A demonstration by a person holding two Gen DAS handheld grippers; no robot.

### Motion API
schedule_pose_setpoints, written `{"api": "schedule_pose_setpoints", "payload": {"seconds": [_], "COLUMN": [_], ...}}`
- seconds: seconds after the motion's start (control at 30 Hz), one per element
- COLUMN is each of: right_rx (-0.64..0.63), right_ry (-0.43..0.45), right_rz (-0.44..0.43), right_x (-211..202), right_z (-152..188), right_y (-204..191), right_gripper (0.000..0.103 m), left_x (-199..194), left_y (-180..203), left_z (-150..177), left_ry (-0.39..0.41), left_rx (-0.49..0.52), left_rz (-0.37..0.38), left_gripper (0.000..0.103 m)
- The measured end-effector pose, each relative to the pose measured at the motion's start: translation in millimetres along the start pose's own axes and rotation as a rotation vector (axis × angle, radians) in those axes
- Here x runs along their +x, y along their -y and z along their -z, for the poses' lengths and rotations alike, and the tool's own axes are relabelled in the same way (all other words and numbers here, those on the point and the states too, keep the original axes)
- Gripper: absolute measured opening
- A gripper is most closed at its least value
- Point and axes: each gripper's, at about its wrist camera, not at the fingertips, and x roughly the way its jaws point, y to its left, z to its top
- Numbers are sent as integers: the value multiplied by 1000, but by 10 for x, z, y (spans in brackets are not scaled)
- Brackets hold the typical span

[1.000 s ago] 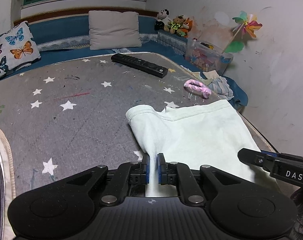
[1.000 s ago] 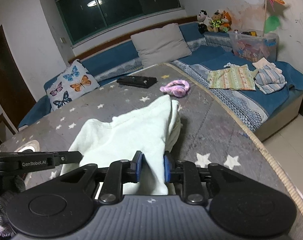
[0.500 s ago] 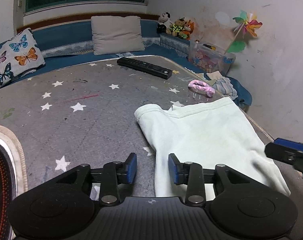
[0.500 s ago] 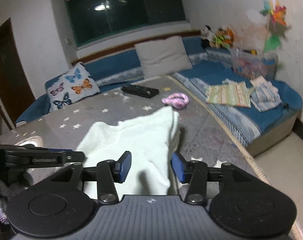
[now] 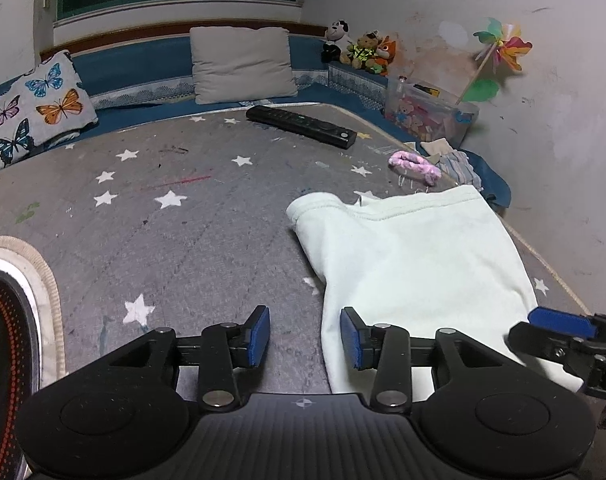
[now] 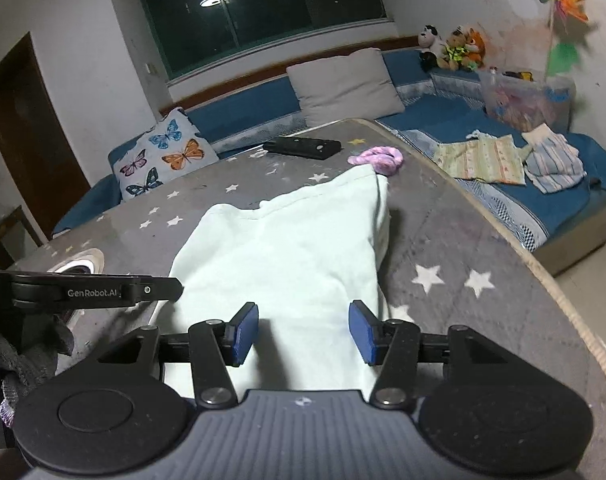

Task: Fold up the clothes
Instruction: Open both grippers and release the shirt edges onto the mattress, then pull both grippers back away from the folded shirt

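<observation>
Grey star-printed fabric covers the mattress [image 5: 183, 216] that fills most of both views. In the left wrist view, a butterfly-print cushion [image 5: 31, 112] is seen at the upper left, a plain beige pillow [image 5: 241, 64] at the upper centre, and a black remote control [image 5: 301, 126] lies on the mattress below it. A pink fluffy item [image 5: 414, 164] is set near the mattress's right edge, and a pinwheel [image 5: 499, 50] stands against the wall at the upper right. The pale mint garment [image 5: 415, 264] is spread flat at the centre right of the frame, its hemmed edge turned toward the pink item. The left gripper [image 5: 305, 336] is held at the bottom centre with its blue pads wide apart and nothing between them; the garment's near left edge runs just beside the right-hand pad.

In the right wrist view, the garment [image 6: 287, 256] is laid across the centre of the frame. The right gripper [image 6: 303, 334] is held over its near end, jaws spread wide, gripping nothing. More clothes [image 6: 511, 158] are seen on the blue bench at the right.
</observation>
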Motion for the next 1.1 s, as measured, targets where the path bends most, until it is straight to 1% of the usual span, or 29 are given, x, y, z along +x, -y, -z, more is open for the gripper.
{"api": "schedule_pose_setpoints", "payload": {"seconds": [0.23, 0.37, 0.43, 0.5, 0.57, 0.63, 0.67, 0.7, 0.83, 0.9, 0.97, 1.0, 1.03, 1.1], "right_rx": [-2, 11, 15, 13, 4, -15, -20, -21, -49, -62, -72, -75, -77, -75], "right_ry": [12, 19, 20, 17, 14, 18, 19, 19, 16, 17, 22, 26, 30, 35], "right_rz": [-9, -19, -26, -37, -43, -35, -36, -42, -41, -38, -37, -36, -36, -33], "right_x": [-20, -17, -21, -22, -21, -25, -23, -23, -25, -31, -41, -48, -61, -82], "right_z": [36, 55, 66, 81, 103, 125, 130, 136, 150, 159, 170, 175, 182, 193], "right_y": [-20, 13, 25, 32, 19, -10, -19, -29, -95, -124, -152, -158, -168, -176], "right_gripper": [56, 57, 59, 72, 73, 74, 79, 86, 94, 101, 103, 103, 103, 103], "left_x": [108, 235, 278, 300, 289, 286, 285, 284, 231, 184, 115, 76, 33, -58], "left_y": [1, -55, -84, -108, -95, -91, -98, -106, -149, -169, -180, -185, -183, -175], "left_z": [-159, -221, -239, -253, -267, -277, -278, -280, -280, -274, -257, -247, -231, -193], "left_ry": [16, 3, -2, -6, 3, 9, 8, 6, 13, 21, 31, 36, 44, 60], "left_rx": [-4, -13, -23, -39, -37, -33, -37, -42, -61, -65, -69, -70, -69, -61], "left_rz": [-7, -22, -24, -20, -10, -16, -18, -19, -22, -20, -13, -9, -4, 5], "left_gripper": [45, 45, 46, 47, 48, 51, 52, 53, 56, 56, 59, 62, 67, 72]}}
